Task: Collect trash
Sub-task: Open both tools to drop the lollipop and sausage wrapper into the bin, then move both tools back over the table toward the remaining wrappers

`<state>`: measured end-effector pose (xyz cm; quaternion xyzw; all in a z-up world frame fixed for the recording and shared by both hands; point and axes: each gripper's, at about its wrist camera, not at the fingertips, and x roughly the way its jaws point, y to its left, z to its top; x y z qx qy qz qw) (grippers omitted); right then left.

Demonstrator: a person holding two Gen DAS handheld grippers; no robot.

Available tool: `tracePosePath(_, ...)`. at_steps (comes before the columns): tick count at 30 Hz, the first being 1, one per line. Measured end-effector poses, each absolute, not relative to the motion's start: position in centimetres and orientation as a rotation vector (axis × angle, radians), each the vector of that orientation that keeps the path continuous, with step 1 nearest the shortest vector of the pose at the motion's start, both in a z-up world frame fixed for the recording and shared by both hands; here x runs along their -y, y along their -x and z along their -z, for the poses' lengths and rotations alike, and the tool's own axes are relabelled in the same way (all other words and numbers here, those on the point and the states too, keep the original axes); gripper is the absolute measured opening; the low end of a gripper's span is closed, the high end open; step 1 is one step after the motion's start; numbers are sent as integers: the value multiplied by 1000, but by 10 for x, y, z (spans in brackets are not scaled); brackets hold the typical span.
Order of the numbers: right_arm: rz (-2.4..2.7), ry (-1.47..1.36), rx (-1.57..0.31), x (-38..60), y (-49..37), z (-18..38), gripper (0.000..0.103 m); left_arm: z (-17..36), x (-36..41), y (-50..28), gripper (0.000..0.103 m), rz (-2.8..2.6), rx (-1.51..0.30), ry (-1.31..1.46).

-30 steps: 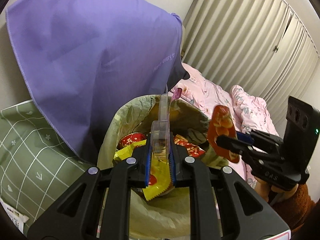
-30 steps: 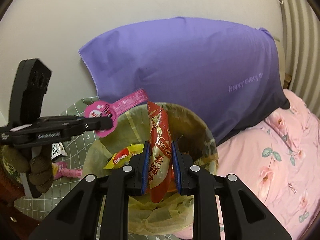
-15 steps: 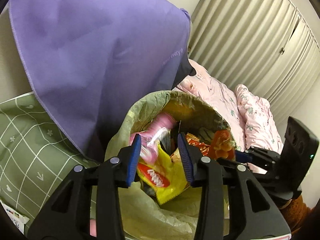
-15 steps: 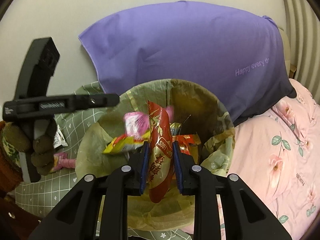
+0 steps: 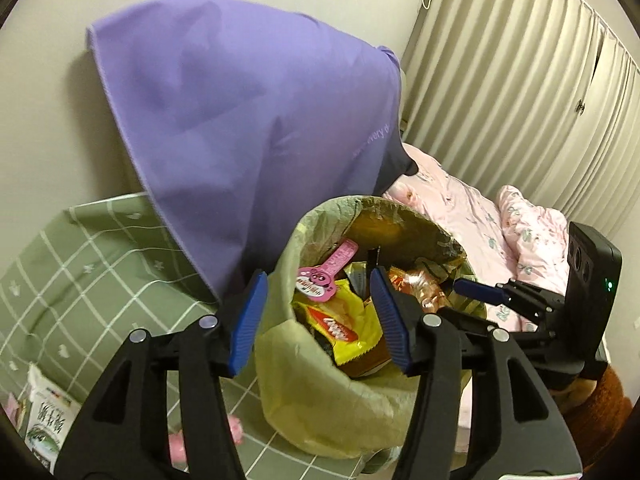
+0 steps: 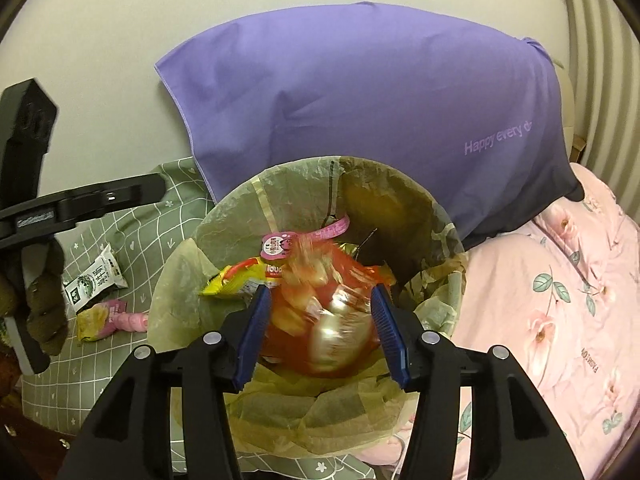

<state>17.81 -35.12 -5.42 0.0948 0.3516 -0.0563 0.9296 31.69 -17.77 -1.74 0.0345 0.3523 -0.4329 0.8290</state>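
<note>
Both over the lined trash bin [image 6: 436,240] to drop trash in. Right gripper [image 6: 320,330] opening, letting the blurry red snack bag [image 6: 324,320] fall in. Left gripper [image 5: 316,316] opening too, empty, with the pink wrapper [image 5: 328,270] already inside.

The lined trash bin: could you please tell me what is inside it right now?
Inside the trash bin lie a pink tag-shaped wrapper, a yellow snack packet and a red snack bag, blurred in the right wrist view. Whatever lies beneath them is covered.
</note>
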Motion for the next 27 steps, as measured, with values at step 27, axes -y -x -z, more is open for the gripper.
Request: tracePosePath(27, -255, -158, -618, 243, -195, 25, 61, 79, -70, -309, 55, 344, -822, 128)
